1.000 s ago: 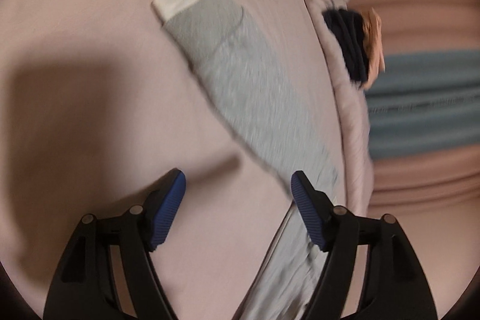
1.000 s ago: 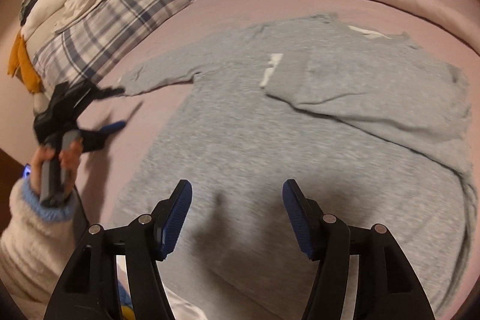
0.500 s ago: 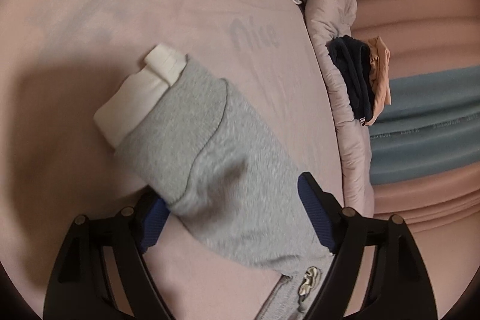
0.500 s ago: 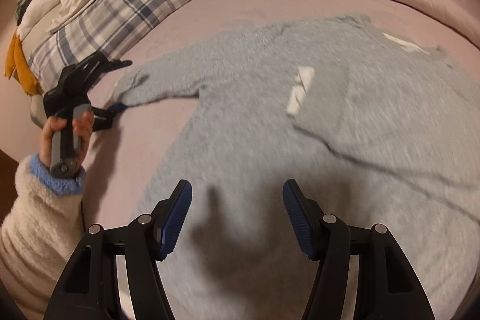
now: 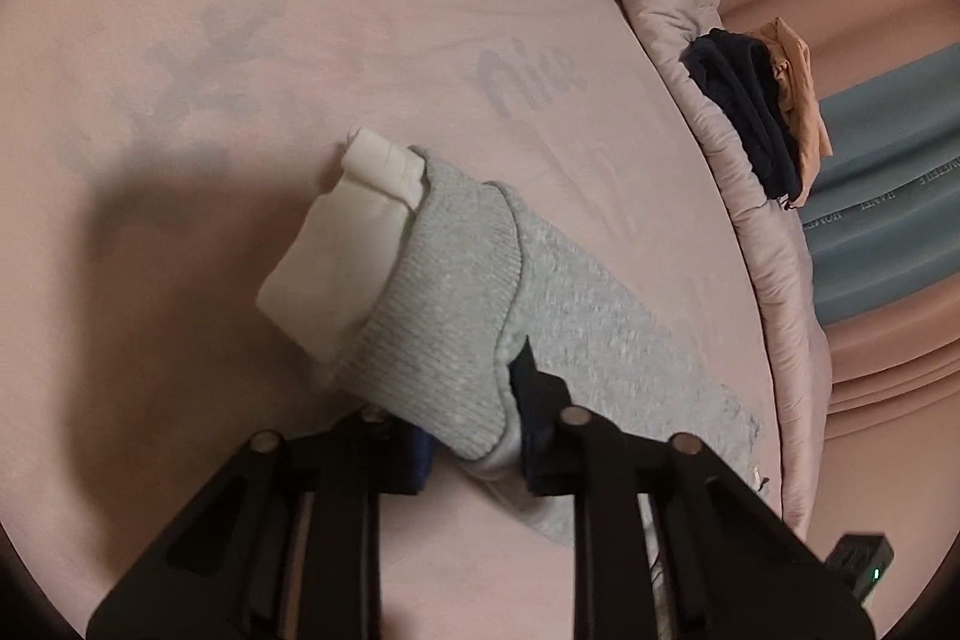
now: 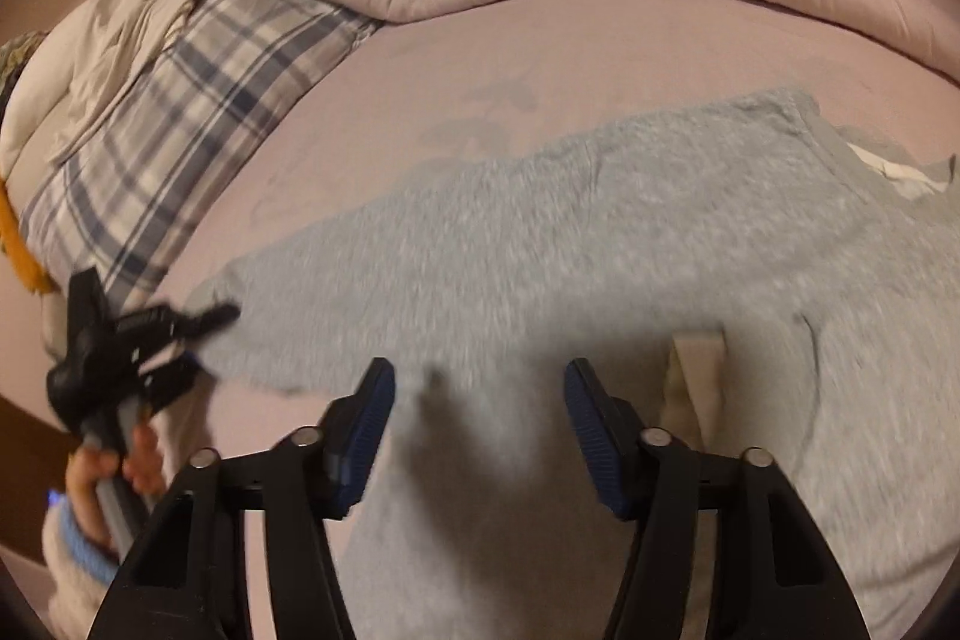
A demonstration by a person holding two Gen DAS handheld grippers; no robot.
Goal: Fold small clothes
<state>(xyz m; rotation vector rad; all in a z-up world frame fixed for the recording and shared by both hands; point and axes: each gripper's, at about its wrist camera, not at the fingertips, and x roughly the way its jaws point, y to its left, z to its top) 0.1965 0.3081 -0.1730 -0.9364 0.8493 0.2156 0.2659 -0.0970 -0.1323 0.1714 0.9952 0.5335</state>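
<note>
Pink bedsheet (image 5: 300, 10) carries a grey knit sweatshirt (image 6: 540, 232); left gripper (image 5: 474, 445) is closing, pinching its ribbed cuff (image 5: 444, 292), while right gripper (image 6: 480, 418), closing too, hovers unladen above the body.

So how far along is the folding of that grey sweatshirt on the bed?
Early. One sleeve already lies folded across the sweatshirt. In hand: the left tool is closing on the other sleeve's cuff; the right tool is closing above the body, gripping nothing. Left: fold that sleeve in, then the body.
</note>
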